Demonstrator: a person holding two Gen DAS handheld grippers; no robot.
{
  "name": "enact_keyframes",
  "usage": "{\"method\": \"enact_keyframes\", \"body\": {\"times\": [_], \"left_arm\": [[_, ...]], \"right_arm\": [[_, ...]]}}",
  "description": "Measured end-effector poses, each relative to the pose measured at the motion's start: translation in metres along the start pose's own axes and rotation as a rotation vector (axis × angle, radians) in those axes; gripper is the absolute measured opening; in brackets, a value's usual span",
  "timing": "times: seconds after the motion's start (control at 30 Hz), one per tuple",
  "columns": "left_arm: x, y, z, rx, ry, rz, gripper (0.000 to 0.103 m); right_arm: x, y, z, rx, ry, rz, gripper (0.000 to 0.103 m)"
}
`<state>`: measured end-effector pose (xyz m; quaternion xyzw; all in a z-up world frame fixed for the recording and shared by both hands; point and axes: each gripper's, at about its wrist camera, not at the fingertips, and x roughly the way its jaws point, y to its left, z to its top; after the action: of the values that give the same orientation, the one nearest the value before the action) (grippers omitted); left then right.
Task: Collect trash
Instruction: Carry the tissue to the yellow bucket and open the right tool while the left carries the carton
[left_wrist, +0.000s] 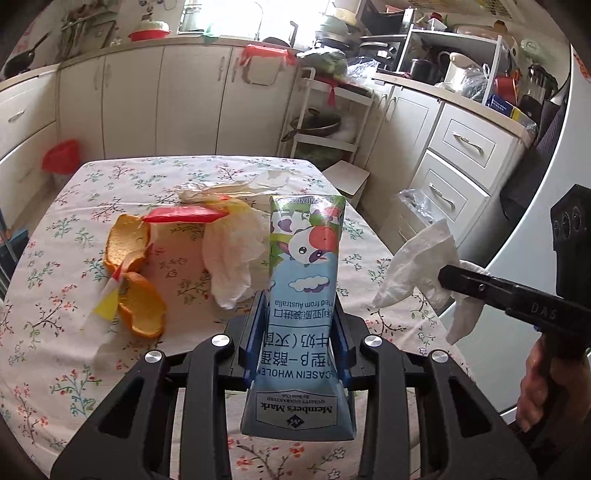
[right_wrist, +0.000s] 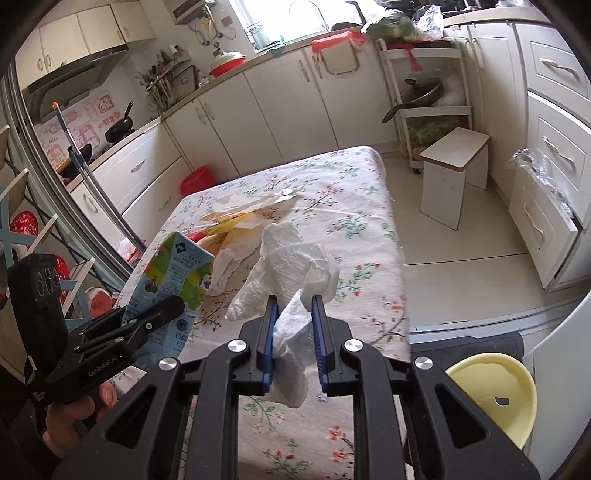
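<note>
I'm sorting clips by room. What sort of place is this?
A home kitchen, most likely: cream cabinets under a worktop, a black wok by the range hood, and a sink tap at the window.

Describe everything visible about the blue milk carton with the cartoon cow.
The blue printed milk carton is a slim paperboard box with a cartoon cow, clouds, green band and Member's Mark label. It is clamped between the left gripper and its blue pads, lifted clear of the floral tablecloth, its print reading upside down in the left wrist view. It looks slightly squeezed. Nothing else touches it.
</note>
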<state>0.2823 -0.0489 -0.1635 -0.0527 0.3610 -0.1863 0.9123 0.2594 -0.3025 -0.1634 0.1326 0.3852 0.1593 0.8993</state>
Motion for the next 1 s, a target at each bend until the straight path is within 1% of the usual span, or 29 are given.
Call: {"method": "enact_keyframes", "body": {"times": [0.2,0.53,1.0], "left_arm": [[0.007,-0.013,-0.001,0.023,0.006,-0.012,0.031],[0.02,-0.042,-0.002,0.068,0.02,-0.055,0.031],[0.03,-0.09,-0.005,0.148,0.033,-0.096,0.031]], "right_arm": [[-0.01,-0.017,-0.001,0.025,-0.015,-0.016,0.019],[-0.025,-0.043,-0.004,0.066,-0.033,-0.051,0.02],[-0.05,-0.086,-0.017,0.151,-0.04,-0.112,0.022]]}}
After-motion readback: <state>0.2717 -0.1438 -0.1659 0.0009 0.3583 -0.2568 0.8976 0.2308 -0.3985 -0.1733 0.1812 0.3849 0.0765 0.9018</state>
